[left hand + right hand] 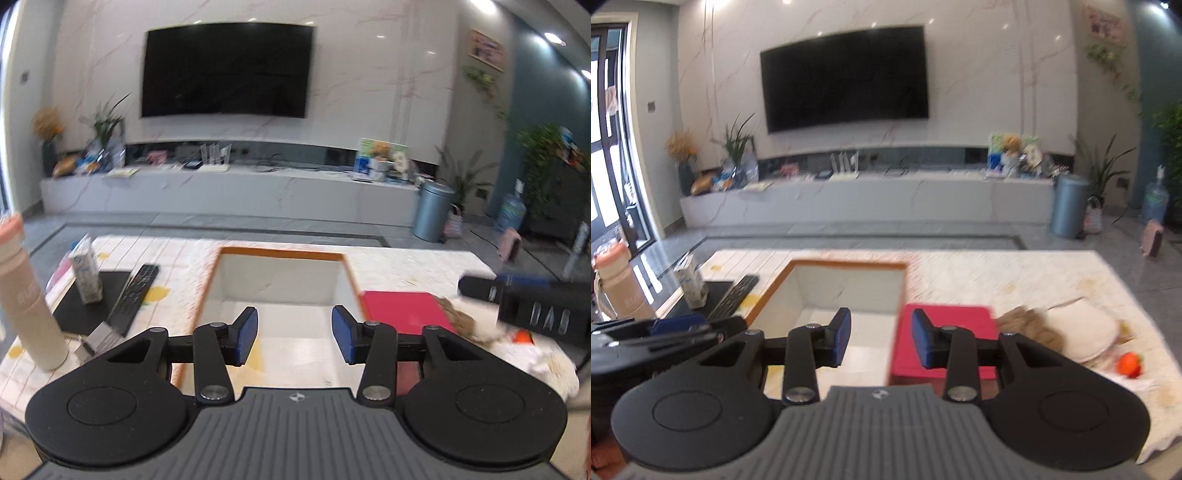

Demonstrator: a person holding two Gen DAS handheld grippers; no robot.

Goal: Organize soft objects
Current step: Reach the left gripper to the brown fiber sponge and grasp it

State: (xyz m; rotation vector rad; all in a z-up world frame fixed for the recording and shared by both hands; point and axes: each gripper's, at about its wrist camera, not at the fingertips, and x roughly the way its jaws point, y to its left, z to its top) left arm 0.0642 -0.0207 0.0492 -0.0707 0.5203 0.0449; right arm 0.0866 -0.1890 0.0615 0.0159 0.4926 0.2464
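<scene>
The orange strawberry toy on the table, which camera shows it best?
The right wrist view. There the orange strawberry toy lies in full sight on the tablecloth, right of the white cushion. In the left wrist view only a blurred orange sliver shows, mostly hidden beneath the right gripper's black body.

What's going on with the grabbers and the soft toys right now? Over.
Left gripper open, empty. Right gripper open, empty. White box looks empty; plush toy on the table beside red pad. Nothing in the way.
</scene>
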